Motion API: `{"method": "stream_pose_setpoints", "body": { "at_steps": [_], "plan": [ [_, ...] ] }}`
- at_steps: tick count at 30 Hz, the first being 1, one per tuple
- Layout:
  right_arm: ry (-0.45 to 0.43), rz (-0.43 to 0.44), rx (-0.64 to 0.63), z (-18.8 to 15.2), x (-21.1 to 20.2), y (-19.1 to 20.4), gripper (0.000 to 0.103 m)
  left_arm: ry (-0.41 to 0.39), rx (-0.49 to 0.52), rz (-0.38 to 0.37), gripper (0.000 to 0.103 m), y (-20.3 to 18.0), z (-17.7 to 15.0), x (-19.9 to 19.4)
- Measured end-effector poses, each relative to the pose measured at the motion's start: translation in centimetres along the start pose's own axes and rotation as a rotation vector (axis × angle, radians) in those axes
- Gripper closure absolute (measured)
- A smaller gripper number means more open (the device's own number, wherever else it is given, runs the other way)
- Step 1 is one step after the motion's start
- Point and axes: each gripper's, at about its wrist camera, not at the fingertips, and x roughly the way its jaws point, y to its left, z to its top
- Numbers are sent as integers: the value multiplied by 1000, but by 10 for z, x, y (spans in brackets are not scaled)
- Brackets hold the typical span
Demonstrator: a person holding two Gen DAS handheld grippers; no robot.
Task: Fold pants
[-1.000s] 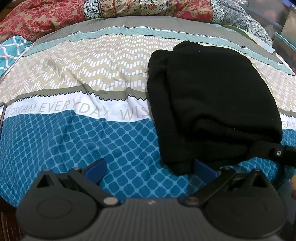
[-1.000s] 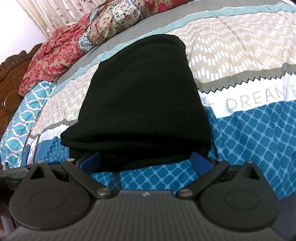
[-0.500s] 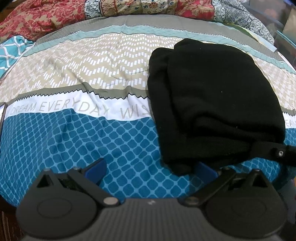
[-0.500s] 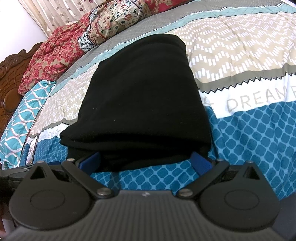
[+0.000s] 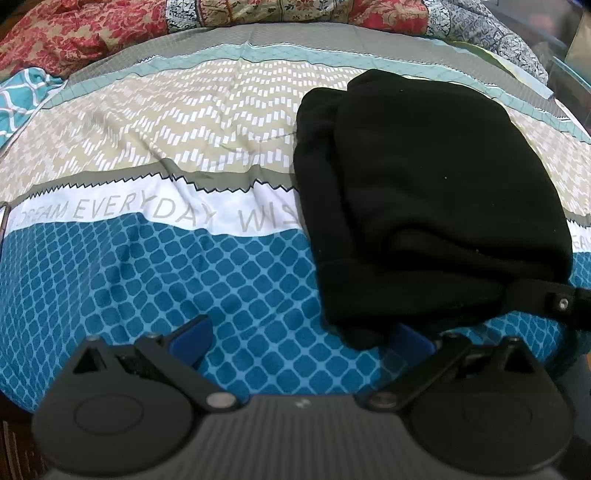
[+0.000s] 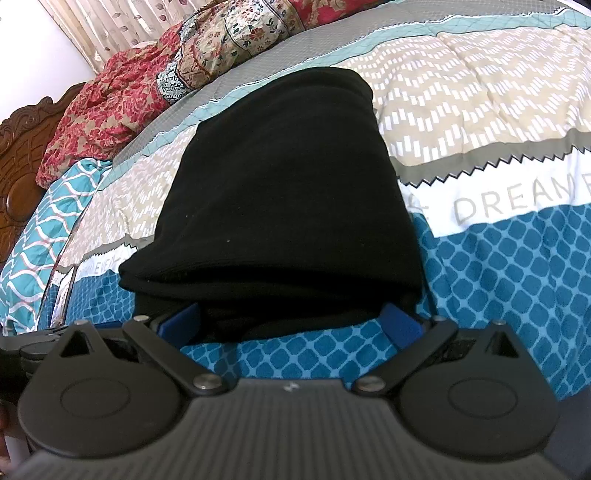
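Note:
Black pants [image 5: 424,192] lie folded into a thick stack on the patterned bedspread [image 5: 166,266], at the right of the left wrist view. My left gripper [image 5: 301,338] is open just in front of the stack's near left corner, its right pad tucked at the cloth's edge. In the right wrist view the pants [image 6: 280,192] fill the centre. My right gripper [image 6: 290,321] is open, its blue pads spread either side of the stack's near edge, nothing pinched. The other gripper's black finger [image 5: 546,299] shows at the stack's near right corner.
A red floral quilt [image 5: 74,33] is bunched at the head of the bed, with a carved wooden headboard [image 6: 18,158] behind it. Bare bedspread stretches left of the pants [image 5: 129,147] and right of them [image 6: 498,110].
Almost nothing has moved. Both grippers stay open at the stack's near edge; the views shift very slightly.

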Motion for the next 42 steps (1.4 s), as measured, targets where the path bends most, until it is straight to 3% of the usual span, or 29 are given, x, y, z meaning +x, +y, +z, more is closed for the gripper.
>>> {"method": "stream_pose_setpoints", "body": {
  "at_steps": [42],
  "plan": [
    [9,20,-5,3,-11,0,0,7,21,22,0,0,0,-11]
  ]
}}
